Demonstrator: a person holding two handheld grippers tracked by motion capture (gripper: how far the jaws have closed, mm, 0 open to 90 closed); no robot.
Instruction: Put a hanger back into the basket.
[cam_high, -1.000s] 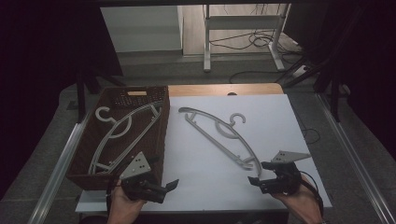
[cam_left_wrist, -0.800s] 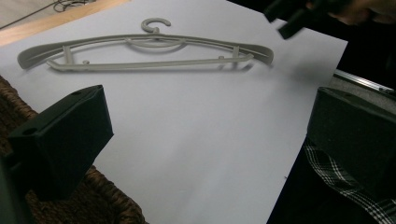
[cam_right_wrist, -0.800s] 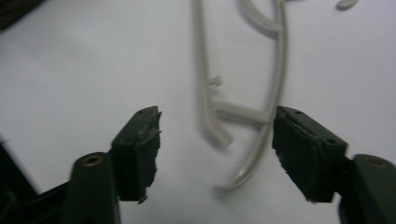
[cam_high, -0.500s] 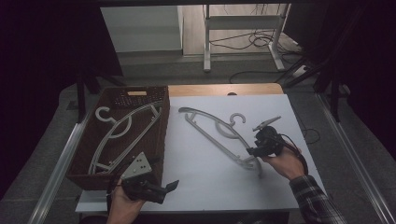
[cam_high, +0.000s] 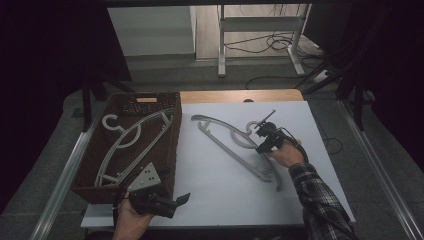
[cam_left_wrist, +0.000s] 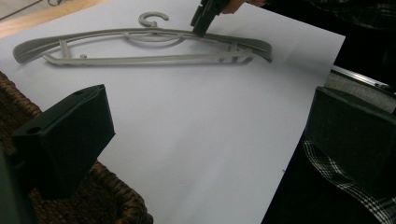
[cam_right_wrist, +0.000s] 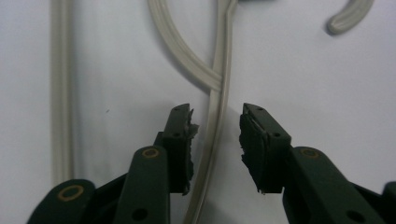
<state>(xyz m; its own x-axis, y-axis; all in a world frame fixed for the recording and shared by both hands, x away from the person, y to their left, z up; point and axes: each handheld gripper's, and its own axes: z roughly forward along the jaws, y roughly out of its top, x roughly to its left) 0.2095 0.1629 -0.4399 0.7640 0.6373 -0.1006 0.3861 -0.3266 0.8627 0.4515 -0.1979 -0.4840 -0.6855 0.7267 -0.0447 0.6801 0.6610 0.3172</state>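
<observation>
A grey plastic hanger (cam_high: 235, 152) lies flat on the white tabletop (cam_high: 215, 190), its hook (cam_right_wrist: 350, 16) toward the right. My right gripper (cam_high: 261, 146) points down at the hanger's upper arm, just beside the hook. In the right gripper view it (cam_right_wrist: 215, 112) is open, with the hanger's bar (cam_right_wrist: 212, 84) running between the jaws, apart from both pads. My left gripper (cam_high: 176, 204) rests at the table's front left, open, with nothing between its jaws (cam_left_wrist: 211, 93). From there the hanger (cam_left_wrist: 140, 58) and the right gripper (cam_left_wrist: 198, 28) show farther off.
A brown wicker basket (cam_high: 172, 145) stands at the table's left with a second grey hanger (cam_high: 131, 135) inside. Its corner (cam_left_wrist: 116, 200) sits just beside my left gripper. A metal rail (cam_high: 60, 175) runs along the left side.
My right gripper has travelled from the table's front right edge up to the hanger and come down over its bar. The left gripper has stayed put.
</observation>
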